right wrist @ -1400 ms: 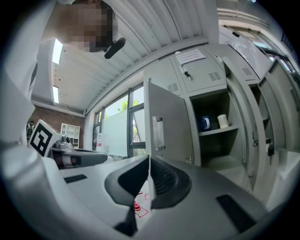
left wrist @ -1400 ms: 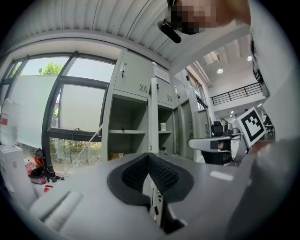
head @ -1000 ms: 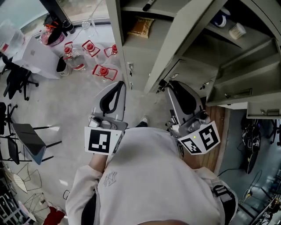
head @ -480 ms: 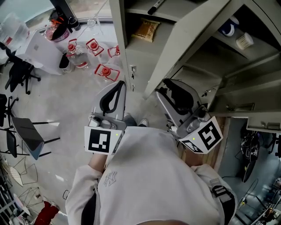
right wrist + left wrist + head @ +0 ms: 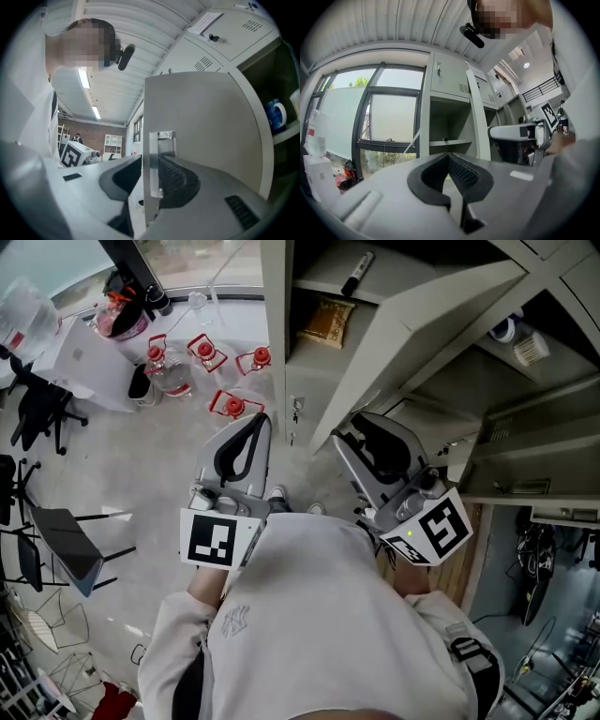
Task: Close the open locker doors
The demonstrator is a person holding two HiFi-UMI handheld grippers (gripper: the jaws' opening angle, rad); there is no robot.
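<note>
R gripper (image 5: 151, 164) – fingers clamped on the free edge of the open locker door (image 5: 206, 117), latch plate (image 5: 161, 140) btwn them. L gripper (image 5: 449, 157) – fingers pressed together, nothing held, facing an open locker compartment (image 5: 446, 124) beside the window (image 5: 389, 117).

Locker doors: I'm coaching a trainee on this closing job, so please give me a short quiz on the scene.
1. True or false: the left claw holds a door.
2. What stands between the right claw's jaws? A) a bottle B) the edge of the open locker door C) nothing
3. Fill in: in the head view, the black marker lies on a locker ___.
Key: 1 false, its jaws are together and empty; 2 B; 3 shelf.
</note>
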